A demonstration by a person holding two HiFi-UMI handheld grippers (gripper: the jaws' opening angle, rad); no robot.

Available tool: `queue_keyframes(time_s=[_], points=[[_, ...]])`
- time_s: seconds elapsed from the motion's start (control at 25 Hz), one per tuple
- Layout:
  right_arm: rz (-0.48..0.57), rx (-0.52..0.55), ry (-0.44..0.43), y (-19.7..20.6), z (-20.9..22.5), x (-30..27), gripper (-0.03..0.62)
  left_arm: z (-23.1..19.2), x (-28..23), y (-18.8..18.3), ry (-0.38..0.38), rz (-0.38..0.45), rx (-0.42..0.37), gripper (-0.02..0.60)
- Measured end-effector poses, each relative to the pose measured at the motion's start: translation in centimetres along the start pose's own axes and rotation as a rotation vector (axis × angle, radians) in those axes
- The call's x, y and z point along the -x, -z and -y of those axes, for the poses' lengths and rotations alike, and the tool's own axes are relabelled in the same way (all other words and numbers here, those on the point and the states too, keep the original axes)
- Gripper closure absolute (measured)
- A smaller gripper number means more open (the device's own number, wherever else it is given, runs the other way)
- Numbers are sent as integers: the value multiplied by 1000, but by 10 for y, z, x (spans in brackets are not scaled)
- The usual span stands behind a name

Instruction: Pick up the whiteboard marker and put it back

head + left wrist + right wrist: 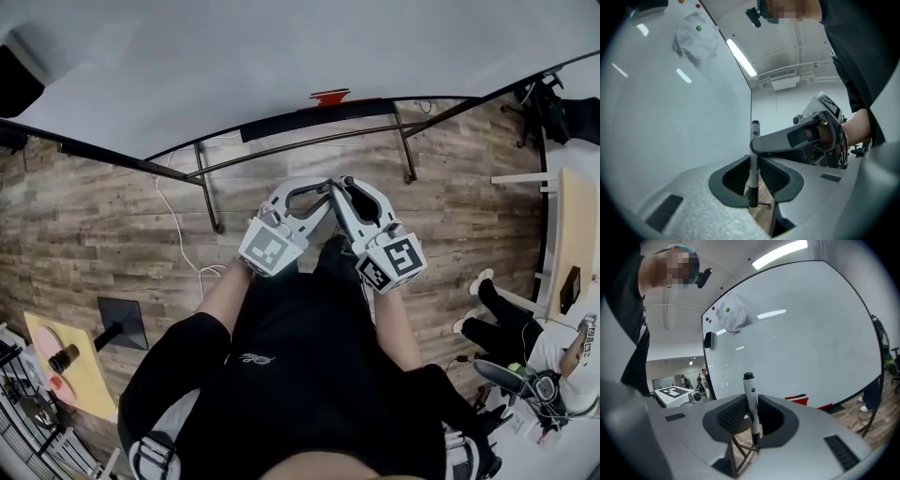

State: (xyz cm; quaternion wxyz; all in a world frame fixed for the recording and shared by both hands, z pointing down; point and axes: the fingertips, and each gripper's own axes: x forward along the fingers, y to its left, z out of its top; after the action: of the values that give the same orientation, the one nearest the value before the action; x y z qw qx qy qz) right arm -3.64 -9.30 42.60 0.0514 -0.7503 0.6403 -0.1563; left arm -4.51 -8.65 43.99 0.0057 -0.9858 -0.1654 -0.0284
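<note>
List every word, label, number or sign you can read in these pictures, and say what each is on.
No text can be read.
Print on the whiteboard marker: too small.
Shirt logo: blurred.
Square-marker cube: pattern only, no letters.

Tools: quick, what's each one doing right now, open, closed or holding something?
Left tool: closed on the marker.
Right tool: closed on the same marker.
</note>
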Motion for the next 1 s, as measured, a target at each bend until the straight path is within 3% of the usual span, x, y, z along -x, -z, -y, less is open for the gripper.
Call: queue_keyframes(time_s=[0.24,0.44,0.76,1.0], points=[[1,2,-49,-6,33,15,539,10,-35,-1,-49,-22,0,512],[15,4,-70,-17,87,42,540,25,-89,-1,-92,-58,-13,512],[6,29,-90,-30,181,84,540,36,-161,10,-259,-161,-11,512],[-81,177,-106,-18,217,88,540,38,-173,27,-431,-225,46,531]])
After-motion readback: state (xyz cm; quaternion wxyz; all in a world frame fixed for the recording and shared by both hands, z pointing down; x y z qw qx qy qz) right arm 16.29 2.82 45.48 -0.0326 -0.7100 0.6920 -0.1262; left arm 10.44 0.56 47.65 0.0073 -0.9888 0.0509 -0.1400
